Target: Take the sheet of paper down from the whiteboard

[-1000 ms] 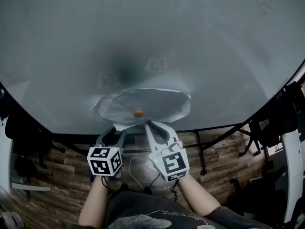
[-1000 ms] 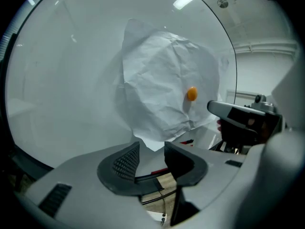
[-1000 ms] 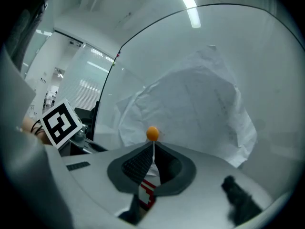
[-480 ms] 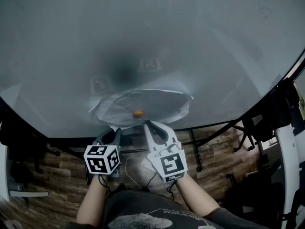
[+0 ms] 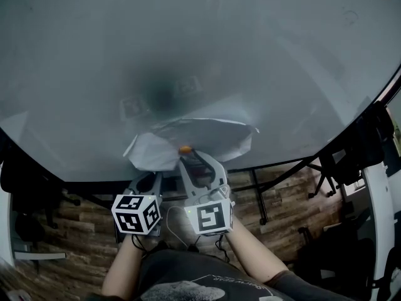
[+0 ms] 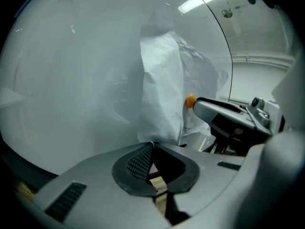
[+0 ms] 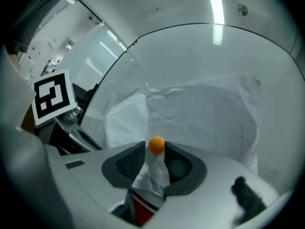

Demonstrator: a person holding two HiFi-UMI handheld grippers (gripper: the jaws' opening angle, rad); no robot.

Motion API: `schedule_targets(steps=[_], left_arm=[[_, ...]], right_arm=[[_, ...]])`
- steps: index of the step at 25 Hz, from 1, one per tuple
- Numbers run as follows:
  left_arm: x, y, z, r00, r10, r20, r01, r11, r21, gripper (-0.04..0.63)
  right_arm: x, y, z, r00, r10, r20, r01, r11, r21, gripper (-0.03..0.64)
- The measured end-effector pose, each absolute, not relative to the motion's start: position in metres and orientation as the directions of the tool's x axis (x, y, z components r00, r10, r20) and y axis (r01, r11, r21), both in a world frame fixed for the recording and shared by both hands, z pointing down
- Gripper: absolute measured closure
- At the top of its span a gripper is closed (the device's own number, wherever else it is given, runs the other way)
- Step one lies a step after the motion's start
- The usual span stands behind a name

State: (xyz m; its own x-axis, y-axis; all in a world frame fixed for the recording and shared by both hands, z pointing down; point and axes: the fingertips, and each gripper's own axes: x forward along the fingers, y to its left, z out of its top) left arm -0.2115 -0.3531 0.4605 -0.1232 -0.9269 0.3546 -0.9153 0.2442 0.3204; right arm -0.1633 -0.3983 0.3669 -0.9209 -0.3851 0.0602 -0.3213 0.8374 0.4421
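A crumpled white sheet of paper point(image 5: 207, 133) hangs low on the whiteboard point(image 5: 188, 42), pinned by a small orange magnet point(image 5: 184, 149). My left gripper point(image 5: 152, 173) is below its lower left corner, jaws shut on that corner's tip point(image 6: 151, 145). In the left gripper view the sheet point(image 6: 162, 94) rises from the jaws. My right gripper point(image 5: 188, 157) points at the board with its jaws opening. The magnet point(image 7: 156, 145) sits between its fingertips, with a fold of paper point(image 7: 152, 173) below it. The right gripper point(image 6: 224, 118) also shows from the side, its tip at the magnet point(image 6: 190, 100).
The whiteboard fills most of the head view. Below its lower edge are the stand's dark legs point(image 5: 263, 199), a wooden floor point(image 5: 75, 231) and a thin white cable point(image 5: 178, 221). Dark furniture point(image 5: 369, 149) stands at the right. The left gripper's marker cube point(image 7: 50, 97) is close at the left.
The left jaws have closed on the paper's lower left corner. The right gripper has rolled, moved up to the magnet and opened round it. The paper's lower left part now stands off the board.
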Motion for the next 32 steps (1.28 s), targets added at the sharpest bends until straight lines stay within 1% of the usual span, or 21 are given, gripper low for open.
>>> schedule_targets(steps=[5,11,14,26,32], left_arm=[[-0.214,-0.348,0.457,-0.126,-0.930,0.347,-0.918,0.241,0.315,0.581],[-0.210,-0.343,0.457,-0.111,-0.929,0.354,-0.923,0.228,0.310,0.581],[-0.206,-0.340,0.455,-0.097,-0.930,0.356,-0.925,0.216,0.313,0.581],[-0.201,-0.336,0.450,-0.091,-0.937,0.338,-0.921,0.208,0.329,0.581],[-0.199,-0.336,0.448,-0.093,-0.939,0.331,-0.921,0.208,0.331,0.581]], right_arm=[[-0.170,-0.403,0.368,-0.896,-0.442,0.049,-0.358,0.780,0.513,0.489],[-0.173,-0.408,0.368,-0.848,-0.530,0.008,-0.424,0.688,0.589,0.491],[-0.174,-0.409,0.368,-0.833,-0.554,-0.007,-0.447,0.665,0.598,0.491],[-0.170,-0.411,0.366,-0.877,-0.481,-0.003,-0.413,0.749,0.518,0.506],[-0.171,-0.410,0.366,-0.881,-0.473,-0.013,-0.406,0.742,0.533,0.512]])
